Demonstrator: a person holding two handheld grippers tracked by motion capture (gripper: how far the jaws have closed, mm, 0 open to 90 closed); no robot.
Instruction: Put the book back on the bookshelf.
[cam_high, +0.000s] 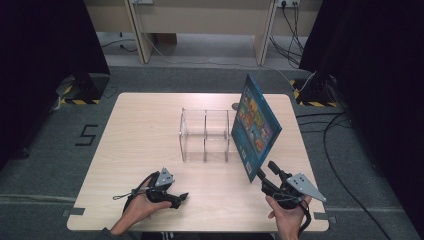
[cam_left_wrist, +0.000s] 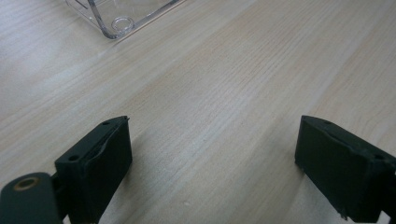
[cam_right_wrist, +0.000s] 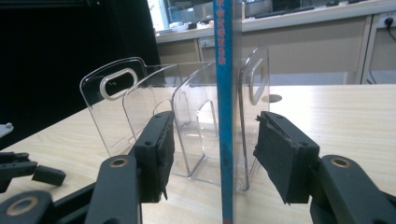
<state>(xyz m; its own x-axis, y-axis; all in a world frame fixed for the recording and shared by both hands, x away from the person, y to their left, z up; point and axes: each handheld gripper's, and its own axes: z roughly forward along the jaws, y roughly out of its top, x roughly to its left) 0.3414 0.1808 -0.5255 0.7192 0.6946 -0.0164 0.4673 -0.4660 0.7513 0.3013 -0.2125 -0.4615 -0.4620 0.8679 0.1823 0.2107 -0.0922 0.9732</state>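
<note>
Here, scene: a person is sitting at a pale wooden surface, working a hand-held gripper in each hand.
Left gripper: the left gripper is resting low near the front edge of the surface, its jaws spread wide with bare wood grain showing between them; it is holding nothing.
Left hand: the left hand is wrapping the handle from below, the grey plate sitting on top.
Right gripper: the right gripper is reaching toward the lower corner of a blue book; in the right gripper view its jaws are standing apart on either side of the book's spine, with a gap showing on both sides, so they are not clamping it.
Book: it is standing tilted on edge at the right end of a clear plastic divider rack, its colourful cover facing the left side of the surface.
Rack: the rack is sitting near the middle of the surface, its transparent partitions upright; one corner of it is showing at the top of the left gripper view.
Surroundings: dark curtains are hanging on both sides, and cables are trailing across the grey floor.
</note>
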